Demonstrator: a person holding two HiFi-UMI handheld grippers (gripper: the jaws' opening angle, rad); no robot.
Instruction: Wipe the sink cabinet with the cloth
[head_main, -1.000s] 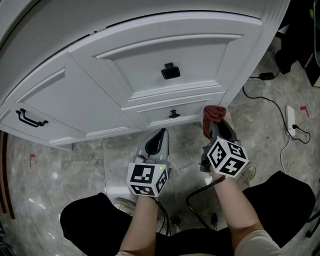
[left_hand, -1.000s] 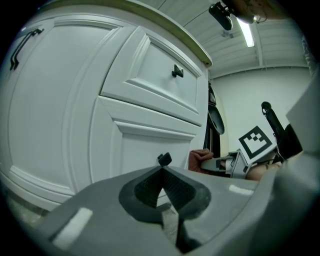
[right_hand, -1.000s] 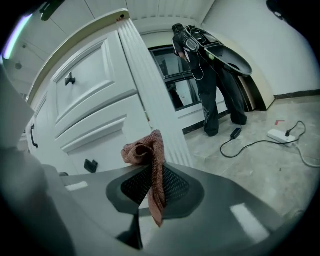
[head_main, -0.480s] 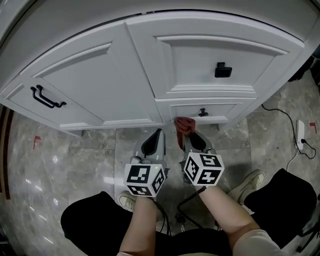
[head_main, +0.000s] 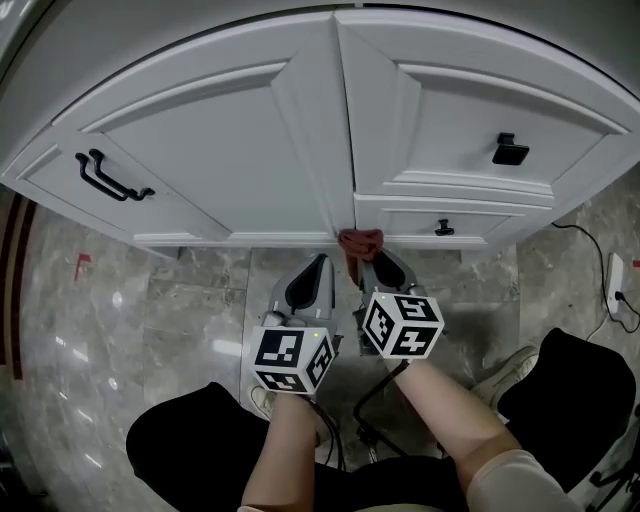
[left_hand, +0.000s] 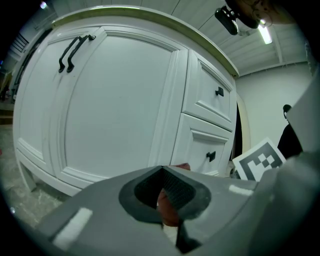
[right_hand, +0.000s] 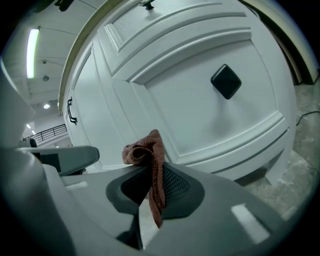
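Note:
The white sink cabinet (head_main: 230, 150) curves across the top of the head view. My right gripper (head_main: 366, 256) is shut on a red-brown cloth (head_main: 360, 240). The bunched cloth sits at the cabinet's bottom rail, where the big door meets the drawer stack; contact is not clear. In the right gripper view the cloth (right_hand: 150, 155) sticks up from between the jaws, before the drawer front (right_hand: 190, 115). My left gripper (head_main: 319, 262) hovers just to its left, shut and holding nothing. In the left gripper view the cabinet door (left_hand: 115, 110) fills the frame.
Black bar handles (head_main: 112, 175) are on the left door, a square knob (head_main: 510, 150) on the upper drawer, a small knob (head_main: 444, 228) on the lower one. Grey marble floor (head_main: 150, 310) lies below. A power strip with cable (head_main: 615, 275) is at right. A shoe (head_main: 505, 365) rests nearby.
The right gripper with the cloth has slid left along the cabinet's base, from under the lower drawer's knob to the seam beside the big door. The left gripper has barely moved.

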